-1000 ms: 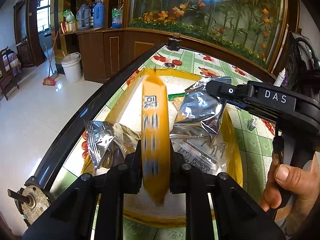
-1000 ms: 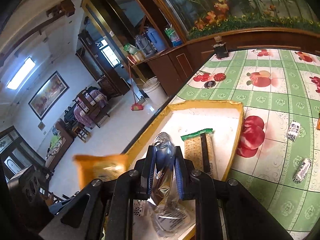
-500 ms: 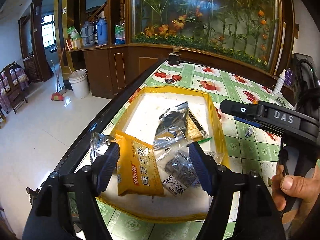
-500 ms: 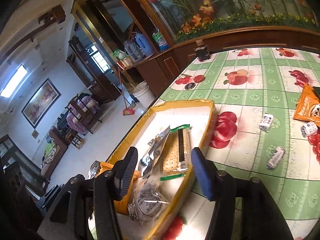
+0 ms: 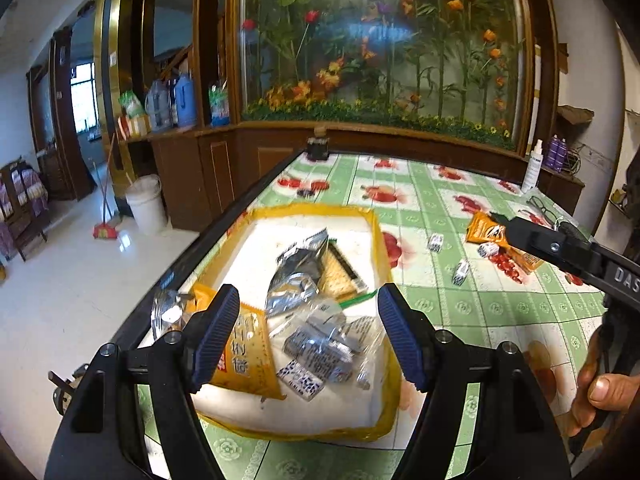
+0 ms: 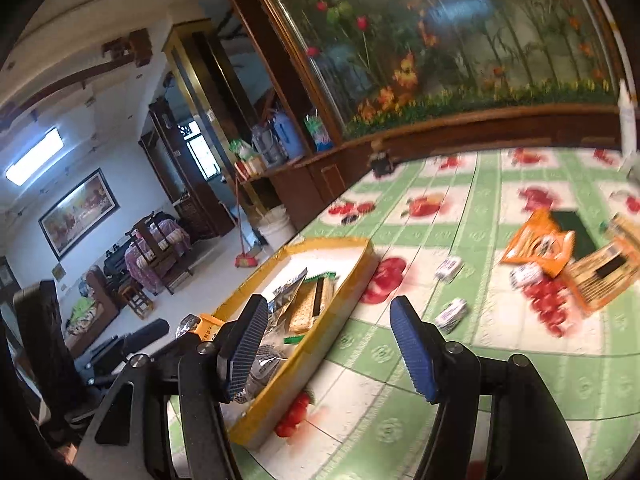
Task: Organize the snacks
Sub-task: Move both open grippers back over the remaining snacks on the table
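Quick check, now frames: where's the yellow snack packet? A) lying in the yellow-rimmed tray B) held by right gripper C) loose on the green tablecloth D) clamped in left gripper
A: the yellow snack packet lies flat in the yellow-rimmed tray, under the open, empty left gripper; the right gripper is open and empty too.

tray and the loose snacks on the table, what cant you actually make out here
- Yellow packet, left wrist view: the left gripper finger covers part of its print.
- Tray, right wrist view: its near contents sit behind the right gripper finger.
- Orange packets, right wrist view: motion blur makes labels unreadable.
- Small wrapped sweets, left wrist view: too small to identify.
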A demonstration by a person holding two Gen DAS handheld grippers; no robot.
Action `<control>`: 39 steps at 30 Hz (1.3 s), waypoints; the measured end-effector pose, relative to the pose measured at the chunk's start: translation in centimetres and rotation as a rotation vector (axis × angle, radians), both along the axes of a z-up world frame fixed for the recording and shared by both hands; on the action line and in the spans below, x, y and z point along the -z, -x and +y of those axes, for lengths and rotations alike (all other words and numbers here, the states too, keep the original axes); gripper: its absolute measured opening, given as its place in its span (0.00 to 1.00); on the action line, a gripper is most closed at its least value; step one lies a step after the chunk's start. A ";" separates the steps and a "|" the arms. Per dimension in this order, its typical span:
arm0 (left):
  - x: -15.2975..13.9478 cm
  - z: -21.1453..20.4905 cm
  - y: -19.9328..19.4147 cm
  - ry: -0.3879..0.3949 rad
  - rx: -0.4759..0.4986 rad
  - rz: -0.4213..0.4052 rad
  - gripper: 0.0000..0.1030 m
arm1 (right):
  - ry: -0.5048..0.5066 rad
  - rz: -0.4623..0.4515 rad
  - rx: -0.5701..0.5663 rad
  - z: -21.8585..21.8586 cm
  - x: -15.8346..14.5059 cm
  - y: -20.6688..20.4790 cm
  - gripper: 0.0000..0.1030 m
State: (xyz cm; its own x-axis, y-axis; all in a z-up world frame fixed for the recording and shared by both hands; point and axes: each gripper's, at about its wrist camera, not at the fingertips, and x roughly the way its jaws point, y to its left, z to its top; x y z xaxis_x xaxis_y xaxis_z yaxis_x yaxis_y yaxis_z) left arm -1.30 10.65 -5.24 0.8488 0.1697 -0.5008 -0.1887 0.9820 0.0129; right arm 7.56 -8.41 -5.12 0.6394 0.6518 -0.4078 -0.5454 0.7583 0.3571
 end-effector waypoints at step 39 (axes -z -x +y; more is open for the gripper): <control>-4.7 -11.7 6.6 -0.275 0.164 -0.442 0.82 | -0.433 -0.251 0.626 -23.8 -3.1 9.5 0.89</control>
